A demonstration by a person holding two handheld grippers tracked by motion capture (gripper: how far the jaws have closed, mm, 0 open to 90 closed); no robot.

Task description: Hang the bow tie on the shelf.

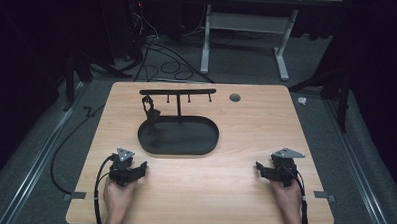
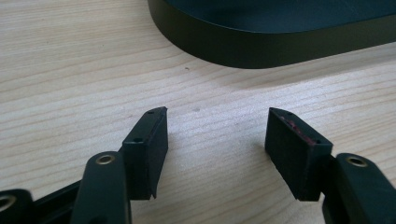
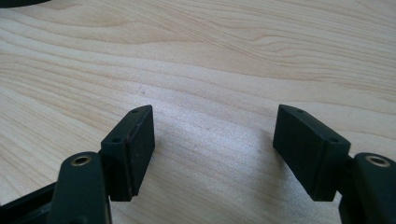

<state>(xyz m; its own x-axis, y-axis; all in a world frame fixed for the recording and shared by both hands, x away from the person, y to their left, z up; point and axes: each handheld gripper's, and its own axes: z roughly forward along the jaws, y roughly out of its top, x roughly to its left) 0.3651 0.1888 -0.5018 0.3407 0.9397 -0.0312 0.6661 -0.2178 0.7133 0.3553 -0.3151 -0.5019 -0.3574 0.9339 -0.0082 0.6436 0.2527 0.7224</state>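
Nearest the table's front edge, the left gripper (image 1: 140, 168) and the right gripper (image 1: 259, 167) are resting on the pale wooden table (image 1: 246, 123), each with jaws spread apart and gripping nothing. Just beyond the left gripper, the black oval metal tray (image 1: 205, 140) is lying, its T-shaped black hanging rack (image 1: 177, 92) standing at the far rim with a small dark item (image 1: 149, 110) dangling from it.

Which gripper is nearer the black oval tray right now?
Left. The left gripper sits just off the black oval tray's near-left rim, jaws open. The right gripper rests farther off, toward the table's near-right corner, also open.
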